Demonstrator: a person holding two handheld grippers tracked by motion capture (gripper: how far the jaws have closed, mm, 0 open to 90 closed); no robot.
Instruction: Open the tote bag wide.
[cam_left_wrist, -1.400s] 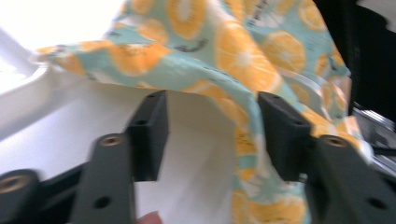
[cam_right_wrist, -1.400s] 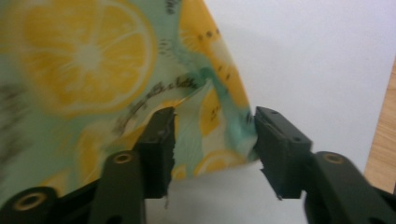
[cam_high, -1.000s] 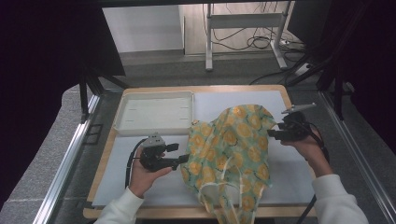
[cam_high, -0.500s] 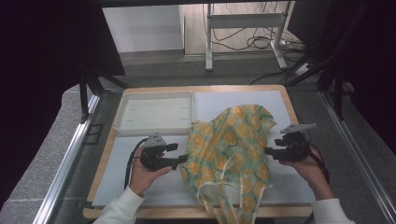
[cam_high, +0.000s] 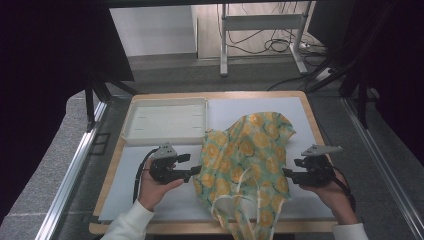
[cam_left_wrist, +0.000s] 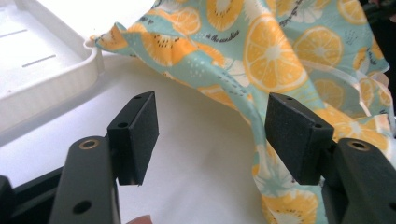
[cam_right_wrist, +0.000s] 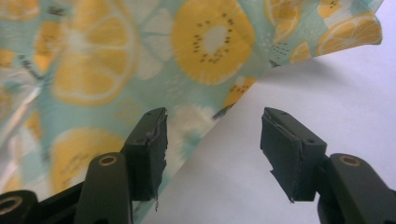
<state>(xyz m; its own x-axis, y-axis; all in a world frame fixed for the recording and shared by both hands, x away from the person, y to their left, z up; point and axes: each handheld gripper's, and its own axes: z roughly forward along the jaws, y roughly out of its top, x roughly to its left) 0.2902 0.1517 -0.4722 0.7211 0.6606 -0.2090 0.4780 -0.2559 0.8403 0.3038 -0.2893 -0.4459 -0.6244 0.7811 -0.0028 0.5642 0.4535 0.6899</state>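
A crumpled cloth (cam_high: 247, 160) printed with orange slices on teal lies on the white mat, with pale ties trailing toward the front edge. My left gripper (cam_high: 195, 172) is open at the cloth's left edge; in the left gripper view the cloth (cam_left_wrist: 280, 60) rises just past the jaws and brushes the right one. At the cloth's right edge my right gripper (cam_high: 286, 172) is open too. In the right gripper view the cloth's hem (cam_right_wrist: 140, 60) runs diagonally between the jaws, with nothing held.
A shallow white tray (cam_high: 165, 120) sits at the back left, touching the cloth's corner, also seen as the tray (cam_left_wrist: 42, 70) in the left gripper view. A white mat (cam_high: 260, 107) covers the wooden board (cam_high: 114, 165). Metal rails run along both table sides.
My right gripper has come down and toward me along the cloth's right edge. The left gripper has barely moved. The cloth lies as before.
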